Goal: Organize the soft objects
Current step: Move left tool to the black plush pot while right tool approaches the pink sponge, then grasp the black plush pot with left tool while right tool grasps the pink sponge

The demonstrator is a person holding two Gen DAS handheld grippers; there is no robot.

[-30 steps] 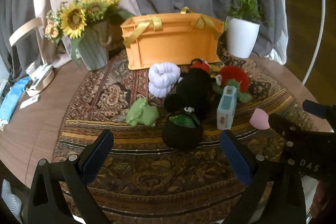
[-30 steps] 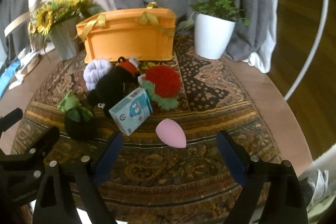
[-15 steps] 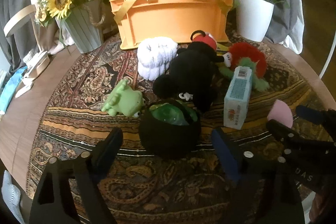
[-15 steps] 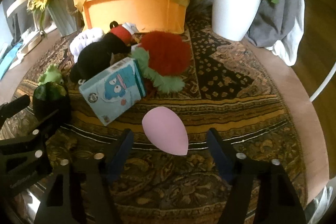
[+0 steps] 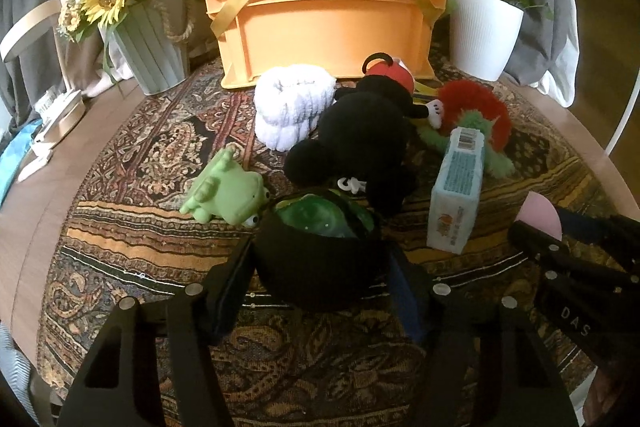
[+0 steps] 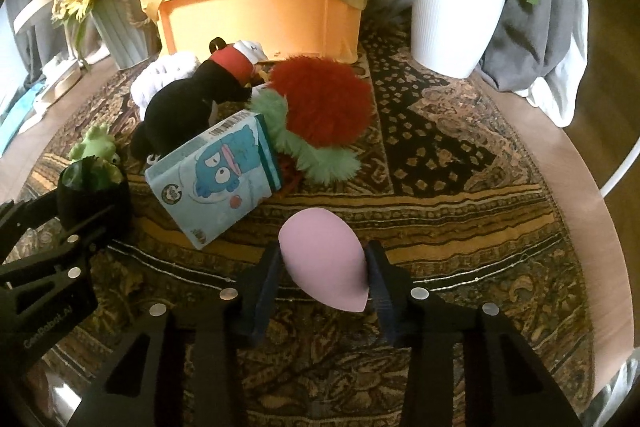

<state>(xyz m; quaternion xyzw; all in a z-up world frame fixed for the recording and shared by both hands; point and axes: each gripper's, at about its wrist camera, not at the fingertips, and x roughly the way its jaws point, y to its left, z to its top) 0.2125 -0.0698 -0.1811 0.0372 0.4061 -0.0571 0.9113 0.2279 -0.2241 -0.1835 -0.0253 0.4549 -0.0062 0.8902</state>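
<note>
My left gripper (image 5: 320,279) has its jaws closed against the sides of a black pouch with green stuffing (image 5: 316,251) on the rug. My right gripper (image 6: 324,275) has its jaws closed against a pink egg-shaped sponge (image 6: 324,259) on the rug. Behind them lie a green frog toy (image 5: 224,193), a white knitted roll (image 5: 292,111), a black plush with a red cap (image 5: 360,135), a red and green fluffy toy (image 6: 320,111) and a light blue tissue pack (image 6: 218,179). An orange basket (image 5: 324,31) with yellow straps stands at the back.
A patterned rug (image 6: 460,147) covers the round wooden table (image 6: 576,195). A sunflower vase (image 5: 152,39) stands back left and a white plant pot (image 5: 484,31) back right. Small items (image 5: 52,127) lie at the table's left edge. Grey cloth hangs behind.
Both grippers moved forward and down. The left jaws narrowed onto the black pouch and the right jaws narrowed onto the pink sponge.
</note>
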